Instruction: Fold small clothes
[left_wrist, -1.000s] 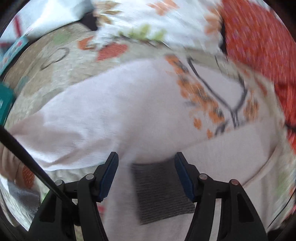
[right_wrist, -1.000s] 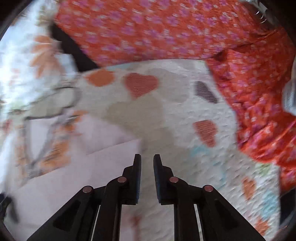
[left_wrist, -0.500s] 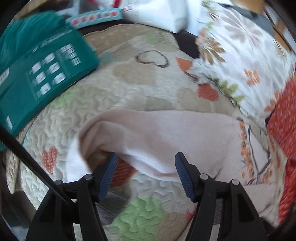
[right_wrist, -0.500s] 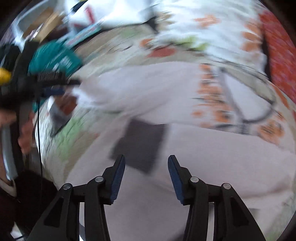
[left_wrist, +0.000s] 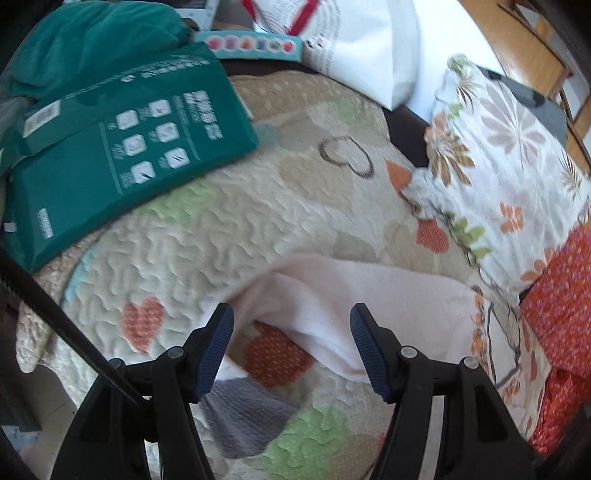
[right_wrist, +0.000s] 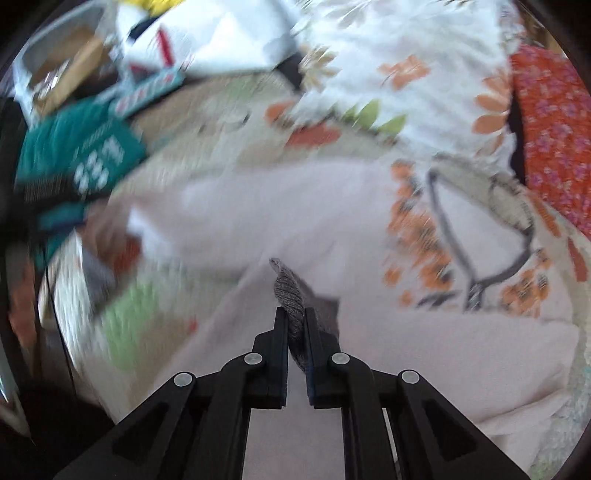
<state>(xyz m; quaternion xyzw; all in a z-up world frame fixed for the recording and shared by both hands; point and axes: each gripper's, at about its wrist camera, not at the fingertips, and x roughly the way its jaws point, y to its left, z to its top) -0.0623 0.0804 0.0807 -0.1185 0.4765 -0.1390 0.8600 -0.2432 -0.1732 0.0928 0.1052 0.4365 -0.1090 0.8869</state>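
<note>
Half a second ago the right gripper (right_wrist: 295, 332) stood open over the grey patch (right_wrist: 291, 295) on the pale pink garment (right_wrist: 258, 221); now its jaws have closed tight on that grey piece, which stands up pinched between the pads, so this corner looks ready to be lifted for a fold. The left gripper (left_wrist: 291, 347) has kept a medium-wide gap and holds nothing; since a second ago its view has swung from the body of the garment to its rounded end (left_wrist: 314, 295), which now lies between the fingers without being pressed, at 12 o'clock from the tips. The garment lies spread on the quilt (left_wrist: 221, 240), with the flowered pillow (left_wrist: 498, 166) at 2 o'clock and the green box (left_wrist: 110, 147) at 10 o'clock in the left view. Only the left view shows the garment's free end clearly, with a gap under it through which the quilt's red heart shows, and a white bag (left_wrist: 362, 44) at 12 o'clock. Only the right view, though blurred, shows the grip itself, the orange print (right_wrist: 424, 229) on the garment at 2 o'clock, and the red cloth (right_wrist: 554, 129) at the far right
</note>
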